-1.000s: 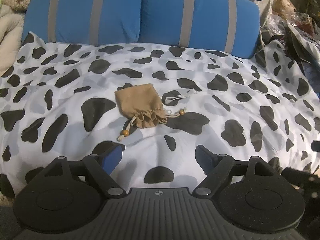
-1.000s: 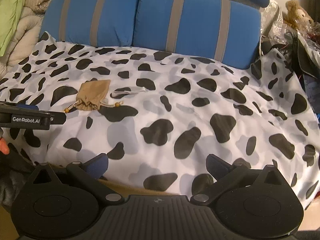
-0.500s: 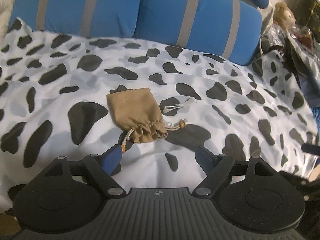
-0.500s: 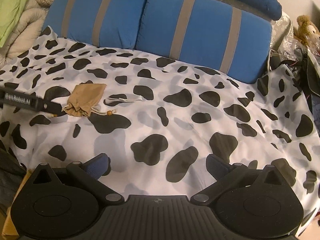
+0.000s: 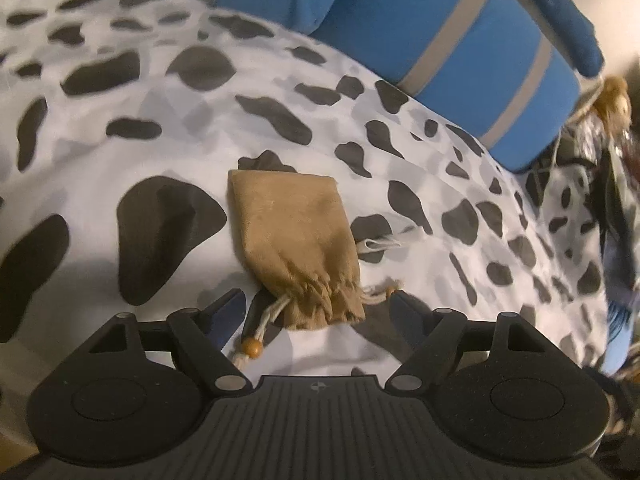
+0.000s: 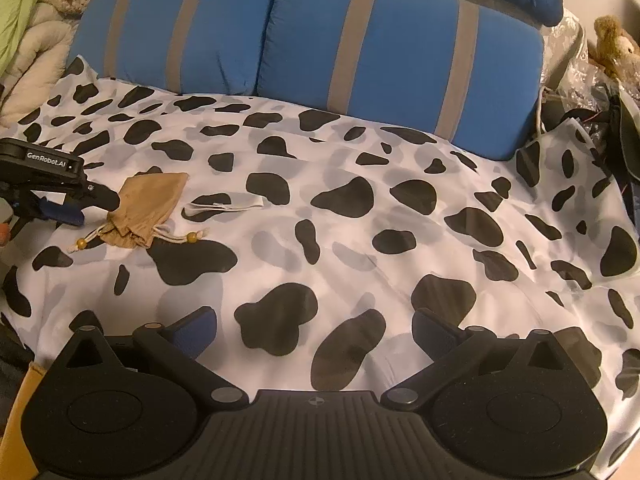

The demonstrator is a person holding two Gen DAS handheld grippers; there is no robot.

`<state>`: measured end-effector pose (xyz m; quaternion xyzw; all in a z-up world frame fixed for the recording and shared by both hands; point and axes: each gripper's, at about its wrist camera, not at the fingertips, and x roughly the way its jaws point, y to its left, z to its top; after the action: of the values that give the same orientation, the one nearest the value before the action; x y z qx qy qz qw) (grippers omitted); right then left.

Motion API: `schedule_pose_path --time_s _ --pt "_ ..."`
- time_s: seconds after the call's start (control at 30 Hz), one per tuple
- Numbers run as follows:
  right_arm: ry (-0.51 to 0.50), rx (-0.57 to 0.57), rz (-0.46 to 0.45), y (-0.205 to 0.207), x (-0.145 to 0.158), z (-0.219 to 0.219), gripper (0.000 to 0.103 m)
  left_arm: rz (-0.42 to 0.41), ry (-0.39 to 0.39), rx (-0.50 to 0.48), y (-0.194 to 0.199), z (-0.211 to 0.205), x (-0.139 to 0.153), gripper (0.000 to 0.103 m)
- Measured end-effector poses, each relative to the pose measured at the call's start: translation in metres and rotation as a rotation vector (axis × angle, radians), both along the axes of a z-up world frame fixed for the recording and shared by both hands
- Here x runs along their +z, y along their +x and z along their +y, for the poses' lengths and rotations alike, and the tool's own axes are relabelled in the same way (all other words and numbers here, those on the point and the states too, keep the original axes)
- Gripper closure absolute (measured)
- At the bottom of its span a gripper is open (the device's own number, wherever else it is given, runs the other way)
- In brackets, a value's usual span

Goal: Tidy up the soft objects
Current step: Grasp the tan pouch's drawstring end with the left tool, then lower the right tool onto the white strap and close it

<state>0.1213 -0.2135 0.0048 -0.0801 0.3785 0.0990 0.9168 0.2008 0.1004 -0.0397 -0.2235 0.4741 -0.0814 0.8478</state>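
A tan drawstring pouch [image 5: 294, 244] with wooden beads on its cords lies on the cow-print blanket [image 5: 100, 152]. My left gripper [image 5: 318, 314] is open, its fingers either side of the pouch's gathered mouth, close above the blanket. The right wrist view shows the pouch [image 6: 148, 208] at the left with the left gripper [image 6: 86, 204] beside it. My right gripper [image 6: 314, 330] is open and empty, low over the blanket's near edge [image 6: 360, 280], far from the pouch.
Two blue pillows with grey stripes [image 6: 288, 44] stand along the back. A small white fabric strip [image 6: 224, 206] lies right of the pouch. Beige and green bedding [image 6: 28, 40] is piled at the left. A plush toy [image 6: 612, 46] and dark clutter sit at the right.
My left gripper has moved forward to the pouch, so its fingers now flank the pouch's mouth. The right gripper has barely moved.
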Motion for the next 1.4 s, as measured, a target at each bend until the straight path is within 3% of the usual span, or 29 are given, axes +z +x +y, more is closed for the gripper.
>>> schedule_pose_path --time_s 0.2,0.43,0.53,0.63,0.7,0.8,1.0,1.27,1.4 --pt "0.013 -0.01 0.0 0.012 0.0 -0.002 0.0 0.098 -0.145 0.069 0.023 0.018 -0.026 0.037" --pt "0.03 -0.024 0.017 0.024 -0.001 -0.003 0.0 0.135 -0.335 0.191 0.035 0.042 -0.046 0.045" --pt "0.035 -0.022 0.02 0.028 -0.002 -0.001 0.0 0.142 -0.368 0.213 0.039 0.046 -0.05 0.049" --pt "0.033 -0.016 0.022 0.03 -0.003 0.002 0.0 0.151 -0.354 0.221 0.041 0.047 -0.052 0.066" --pt "0.029 -0.011 0.023 0.032 -0.003 0.003 0.0 0.172 -0.357 0.241 0.041 0.051 -0.056 0.088" --pt "0.02 -0.007 0.021 0.035 -0.005 0.005 0.0 0.186 -0.357 0.254 0.041 0.054 -0.059 0.099" --pt "0.023 0.006 0.019 0.046 -0.006 0.011 0.0 0.168 -0.189 0.186 0.036 0.034 -0.034 0.101" --pt "-0.001 0.052 0.01 0.063 -0.013 0.025 0.0 0.001 0.295 -0.01 0.016 -0.01 0.03 0.101" --pt "-0.034 0.082 0.003 0.072 -0.018 0.037 0.0 -0.016 0.377 -0.078 0.005 -0.02 0.038 0.101"
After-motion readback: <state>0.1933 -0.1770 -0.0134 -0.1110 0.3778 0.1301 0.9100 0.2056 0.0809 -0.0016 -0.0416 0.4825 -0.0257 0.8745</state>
